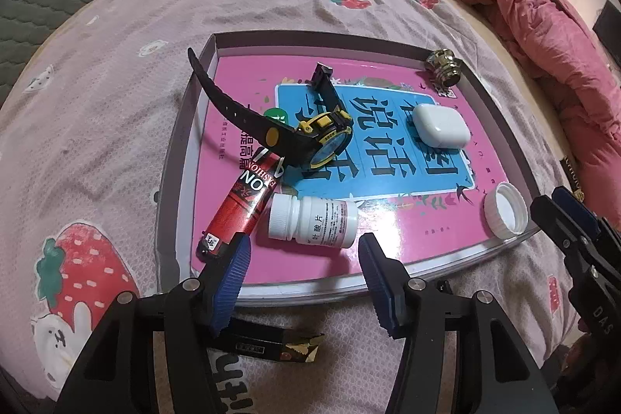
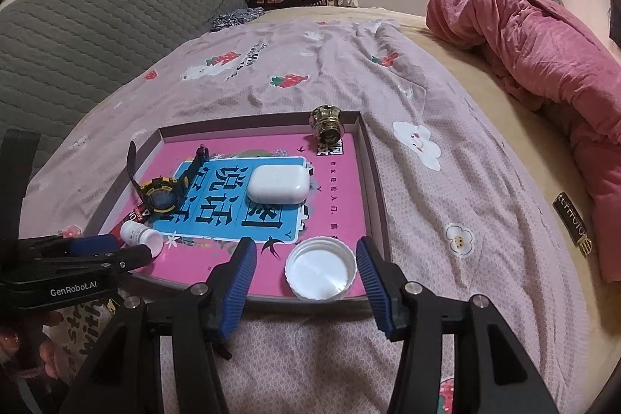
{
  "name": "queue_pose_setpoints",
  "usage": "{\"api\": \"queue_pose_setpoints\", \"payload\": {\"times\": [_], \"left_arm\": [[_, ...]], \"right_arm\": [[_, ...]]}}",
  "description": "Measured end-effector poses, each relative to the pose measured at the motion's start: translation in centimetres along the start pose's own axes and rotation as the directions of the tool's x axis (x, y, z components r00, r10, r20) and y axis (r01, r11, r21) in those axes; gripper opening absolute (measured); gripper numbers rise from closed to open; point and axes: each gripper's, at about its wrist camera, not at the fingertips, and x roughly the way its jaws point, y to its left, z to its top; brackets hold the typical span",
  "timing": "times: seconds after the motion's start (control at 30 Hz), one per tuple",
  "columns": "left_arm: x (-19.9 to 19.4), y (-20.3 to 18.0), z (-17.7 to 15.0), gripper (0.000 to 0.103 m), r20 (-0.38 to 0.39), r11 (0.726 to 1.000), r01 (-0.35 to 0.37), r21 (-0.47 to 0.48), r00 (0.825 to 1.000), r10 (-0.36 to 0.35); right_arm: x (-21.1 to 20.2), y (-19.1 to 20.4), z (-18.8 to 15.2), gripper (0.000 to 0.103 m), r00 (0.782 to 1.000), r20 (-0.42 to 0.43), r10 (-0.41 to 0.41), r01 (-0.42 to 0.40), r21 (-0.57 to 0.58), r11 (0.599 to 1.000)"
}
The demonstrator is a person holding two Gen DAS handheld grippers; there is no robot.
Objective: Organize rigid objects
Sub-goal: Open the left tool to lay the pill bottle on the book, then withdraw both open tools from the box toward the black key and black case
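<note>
Looking along the left gripper (image 1: 304, 255), its blue-padded jaws stand wide apart and hold nothing, poised over the near edge of a shallow tray (image 1: 186, 127) lined with a pink book cover on the strawberry-print bedspread (image 1: 116, 72). Just beyond the jaws a white pill bottle (image 1: 312, 222) lies on its side, touching a red-and-black tube (image 1: 240, 208) that slants toward the tray's near left corner. A black-and-yellow watch (image 1: 322, 138) rests above them, one strap reaching out over the left wall. A white earbud case (image 1: 440, 125) sits toward the right, a brass knob (image 1: 442, 66) in the far right corner, and a white lid (image 1: 506, 210) upside down at the near right corner. From the right wrist, the right gripper (image 2: 306, 262) is equally wide open and empty, its fingers flanking the lid without touching it, while the left gripper shows at the left edge beside the bottle.
</note>
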Motion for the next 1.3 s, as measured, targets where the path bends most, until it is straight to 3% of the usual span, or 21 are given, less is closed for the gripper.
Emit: {"api": "queue_pose_setpoints", "payload": {"times": [0.5, 0.7, 1.03, 1.3], "left_arm": [[-2.9, -1.1, 0.2, 0.067, 0.05, 0.998, 0.039, 0.043, 0.998, -0.041], [-4.3, -0.8, 0.1, 0.067, 0.071, 0.998, 0.046, 0.039, 0.996, -0.048], [-7.2, 0.5, 0.1, 0.068, 0.117, 0.999, 0.03, 0.024, 0.993, -0.032], [-7.4, 1.8, -1.6, 0.068, 0.088, 1.0, -0.001, 0.008, 0.996, 0.0]], "right_arm": [[-0.8, 0.4, -0.1, 0.054, 1.0, 0.013, -0.001, 0.001, -0.007, 1.0], [-1.5, 0.8, 0.0, 0.06, 0.999, 0.031, 0.016, -0.015, -0.009, 1.0], [-3.2, 1.9, -0.1, 0.06, 0.996, 0.062, 0.061, -0.058, -0.04, 0.997], [-3.5, 3.2, -1.4, 0.06, 0.996, 0.047, 0.08, -0.076, -0.075, 0.994]]}}
